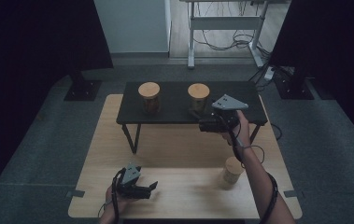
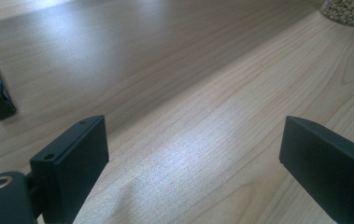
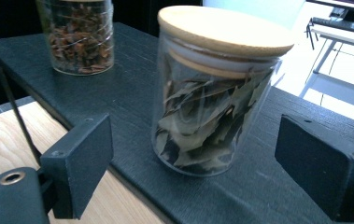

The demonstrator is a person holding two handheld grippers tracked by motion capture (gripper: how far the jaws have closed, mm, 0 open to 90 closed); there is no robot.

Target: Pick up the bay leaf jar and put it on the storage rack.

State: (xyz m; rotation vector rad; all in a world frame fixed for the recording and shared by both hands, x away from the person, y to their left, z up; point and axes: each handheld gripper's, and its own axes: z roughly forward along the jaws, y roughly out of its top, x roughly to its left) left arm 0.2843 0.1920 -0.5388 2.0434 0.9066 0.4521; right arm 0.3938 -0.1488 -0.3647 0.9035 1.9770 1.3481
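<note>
Your right gripper stands spread, nothing pinched, facing the bay-leaf jar on the black shelf, right of 2 jars. Left gripper spread over the table. Risk: an off-centre close could tip the jar off the near edge.

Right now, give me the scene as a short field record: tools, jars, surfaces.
right tool: open, level with the leaf jar, pads clear of the glass
left tool: open, nothing between its pads, low over the wooden table
leaf jar: upright, wooden lid on, on the black shelf
second shelf jar: upright, lidded, brown contents
third jar: on the wooden table, near the person's right forearm
black shelf: stands on the wooden table
</note>
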